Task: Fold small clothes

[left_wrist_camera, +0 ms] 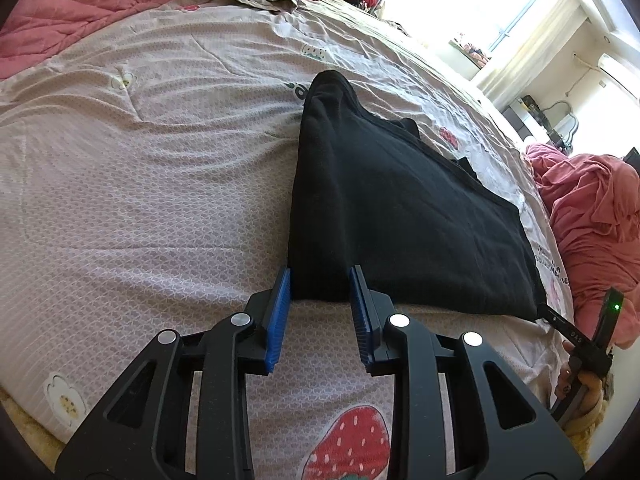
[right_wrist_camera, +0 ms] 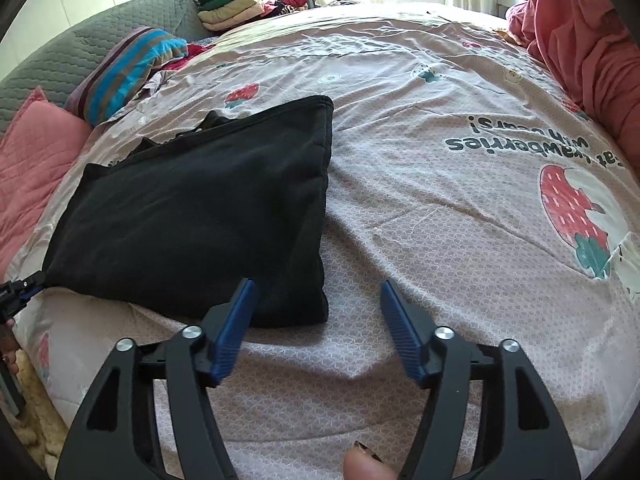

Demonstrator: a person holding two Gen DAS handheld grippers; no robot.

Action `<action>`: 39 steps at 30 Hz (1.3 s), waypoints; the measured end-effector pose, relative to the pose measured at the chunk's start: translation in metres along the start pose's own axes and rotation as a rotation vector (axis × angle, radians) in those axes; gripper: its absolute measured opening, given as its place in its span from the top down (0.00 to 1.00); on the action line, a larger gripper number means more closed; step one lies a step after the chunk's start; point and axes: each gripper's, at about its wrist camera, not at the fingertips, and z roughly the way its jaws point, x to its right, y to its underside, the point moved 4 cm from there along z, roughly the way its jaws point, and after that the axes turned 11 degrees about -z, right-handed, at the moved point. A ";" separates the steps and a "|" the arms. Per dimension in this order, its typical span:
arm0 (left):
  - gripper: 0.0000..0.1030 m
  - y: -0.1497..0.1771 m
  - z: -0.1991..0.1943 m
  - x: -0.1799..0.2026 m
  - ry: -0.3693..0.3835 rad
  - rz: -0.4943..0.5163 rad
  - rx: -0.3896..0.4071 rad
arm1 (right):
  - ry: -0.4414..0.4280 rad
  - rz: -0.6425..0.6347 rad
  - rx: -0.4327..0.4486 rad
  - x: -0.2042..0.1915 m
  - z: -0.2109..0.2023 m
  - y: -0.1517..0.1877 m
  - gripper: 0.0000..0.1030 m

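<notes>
Jaws of left hand-held gripper [left_wrist_camera: 320, 280] straddle black garment [left_wrist_camera: 400, 208] corner, parted.

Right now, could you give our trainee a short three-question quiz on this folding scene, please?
1. True or false: the black garment lies on the strawberry-print bedspread.
2. Which gripper has the garment's near edge between its fingers: A left gripper, B right gripper?
3. Fill in: the right gripper's jaws are ____.

Key: 1 true; 2 A; 3 open.
</notes>
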 end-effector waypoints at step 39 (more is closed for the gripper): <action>0.09 0.016 -0.059 0.028 -0.035 0.091 0.124 | -0.018 -0.125 0.167 -0.046 -0.057 -0.010 0.04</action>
